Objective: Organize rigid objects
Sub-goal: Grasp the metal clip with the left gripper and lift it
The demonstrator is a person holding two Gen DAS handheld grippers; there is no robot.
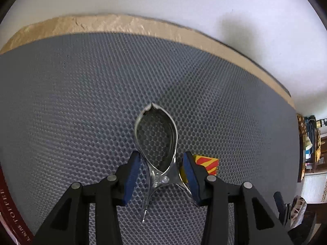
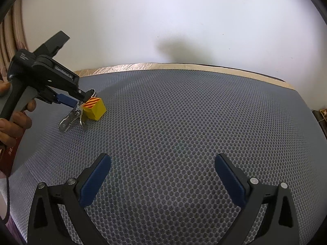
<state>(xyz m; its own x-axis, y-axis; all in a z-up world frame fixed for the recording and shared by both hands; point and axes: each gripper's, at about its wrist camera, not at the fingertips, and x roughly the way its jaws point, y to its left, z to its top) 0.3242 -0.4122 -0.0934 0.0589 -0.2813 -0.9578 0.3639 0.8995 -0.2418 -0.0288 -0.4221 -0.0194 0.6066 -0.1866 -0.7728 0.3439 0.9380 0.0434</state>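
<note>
We judged the sorting barely begun. Our left gripper [image 1: 161,175] pointed steeply down over a metal clip [image 1: 156,143] that lay on the grey honeycomb mat [image 1: 71,102]. Its blue fingers [image 1: 130,179] stood partly spread on either side of the clip's pivot, and we could not tell whether the pads pressed the metal or only flanked it. From the right wrist view the clip [image 2: 71,120] seemed to rest on the mat, its handles toward seven o'clock. A yellow block [image 2: 96,110] with red stripes sat just beside it at two o'clock, touching or nearly so. Our right gripper [image 2: 163,175] hung over bare mat with its fingers [image 2: 94,181] spread wide and nothing between them, well apart from both things. A dark red tin [image 1: 12,214] edged in at eight o'clock of the left view. We saw neither item placed anywhere yet; both remained to be put away.
</note>
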